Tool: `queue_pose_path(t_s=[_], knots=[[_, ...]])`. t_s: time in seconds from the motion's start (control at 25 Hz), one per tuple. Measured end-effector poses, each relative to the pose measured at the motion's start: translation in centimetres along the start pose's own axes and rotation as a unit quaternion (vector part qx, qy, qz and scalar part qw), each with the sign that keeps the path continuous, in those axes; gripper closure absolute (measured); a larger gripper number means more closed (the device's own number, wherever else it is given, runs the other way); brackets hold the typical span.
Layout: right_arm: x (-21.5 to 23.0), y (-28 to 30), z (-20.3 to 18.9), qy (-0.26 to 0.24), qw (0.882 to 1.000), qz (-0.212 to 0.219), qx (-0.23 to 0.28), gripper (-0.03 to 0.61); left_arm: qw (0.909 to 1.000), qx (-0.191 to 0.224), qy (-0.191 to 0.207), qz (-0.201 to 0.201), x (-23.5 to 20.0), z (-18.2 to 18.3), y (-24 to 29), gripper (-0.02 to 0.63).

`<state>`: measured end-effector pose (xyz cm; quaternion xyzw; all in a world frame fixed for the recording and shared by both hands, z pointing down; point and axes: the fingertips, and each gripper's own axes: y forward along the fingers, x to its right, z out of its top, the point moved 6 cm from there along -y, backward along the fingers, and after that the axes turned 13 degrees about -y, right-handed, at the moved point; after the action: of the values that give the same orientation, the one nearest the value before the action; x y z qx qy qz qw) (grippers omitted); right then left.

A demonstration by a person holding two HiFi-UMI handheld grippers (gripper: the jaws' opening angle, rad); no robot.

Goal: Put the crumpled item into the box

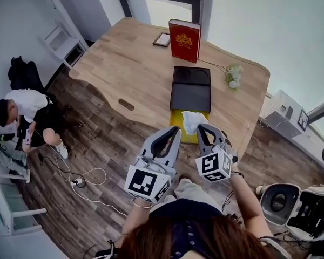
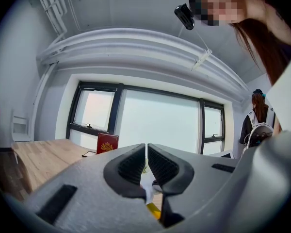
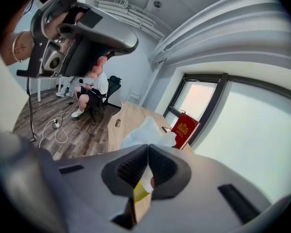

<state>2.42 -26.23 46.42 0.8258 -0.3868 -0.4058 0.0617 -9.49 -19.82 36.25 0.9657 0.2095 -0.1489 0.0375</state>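
A pale wooden surface (image 1: 135, 69) stands in a room with dark plank flooring and a wide window behind it.

The right gripper (image 3: 148, 147) has its jaws pressed together, and the white crumpled item (image 3: 143, 130) billows out just past their tips. It looks pinched by a thin edge, which would explain why the tissue stands up rather than lying slumped. Seen from the head view, this right gripper (image 1: 201, 127) holds the crumpled item (image 1: 190, 120) over a yellow piece (image 1: 176, 122) at the near edge of the surface.

The left gripper (image 2: 146, 147) is also closed, with nothing between its jaws. It hangs just beside the right one, its tips (image 1: 175, 129) pointing the same way. It seems parked there as a spare.

Directly ahead of both grippers lies the black box (image 1: 190, 99), open and touching the yellow piece, so the carry should be short and straight. Beyond the box a red book (image 1: 184, 40) stands upright, and white flowers (image 1: 233, 75) lie off to the right gripper's side, clear of that path.
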Motion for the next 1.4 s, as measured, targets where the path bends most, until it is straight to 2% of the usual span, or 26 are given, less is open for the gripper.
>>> queue_pose_path(t_s=[0.64, 1.4], knots=[[-2.5, 4.9, -3.9, -0.040, 0.997, 0.056, -0.030, 0.552, 0.9997, -0.015, -0.005, 0.020, -1.0, -0.8, 0.4, 0.577], [-5.1, 9.5, -6.8, -0.081, 0.988, 0.121, -0.057, 0.552, 0.9983, -0.030, -0.007, 0.050, -1.4, -1.4, 0.0, 0.577]])
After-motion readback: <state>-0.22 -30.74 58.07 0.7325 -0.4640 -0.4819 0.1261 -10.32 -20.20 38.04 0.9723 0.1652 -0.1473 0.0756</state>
